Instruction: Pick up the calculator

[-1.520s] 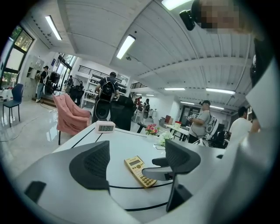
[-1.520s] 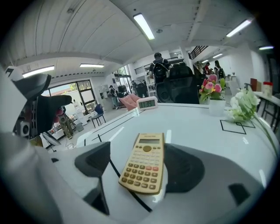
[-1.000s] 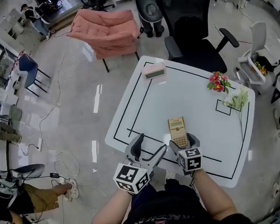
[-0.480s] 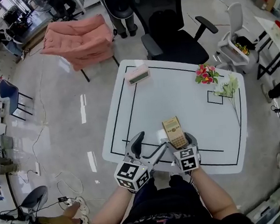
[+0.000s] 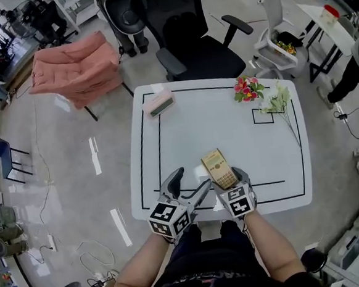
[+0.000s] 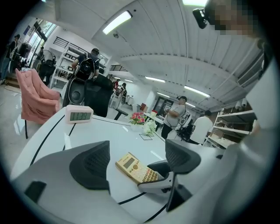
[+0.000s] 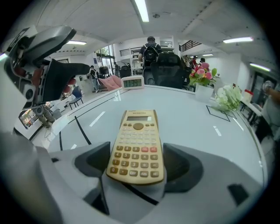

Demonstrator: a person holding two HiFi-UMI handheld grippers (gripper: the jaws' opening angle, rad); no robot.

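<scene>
At the near edge of the white square table with black tape lines point(image 5: 166, 134), my right hand-held gripper point(image 5: 231, 181) clasps the flat tan plastic calculator point(image 5: 218, 167) by its keypad end, dark pads point(image 7: 92, 162) against both long sides; the display end juts forward unsupported; whether it has left the tabletop I cannot tell; my left hand-held gripper point(image 5: 188, 185) hovers just beside, jaws spread and empty; the risk, as I judge it: so short a hold on smooth plastic could let the long body pivot down or slide out as I lift; a quick swing could knock it against the left gripper's nearby jaw
</scene>
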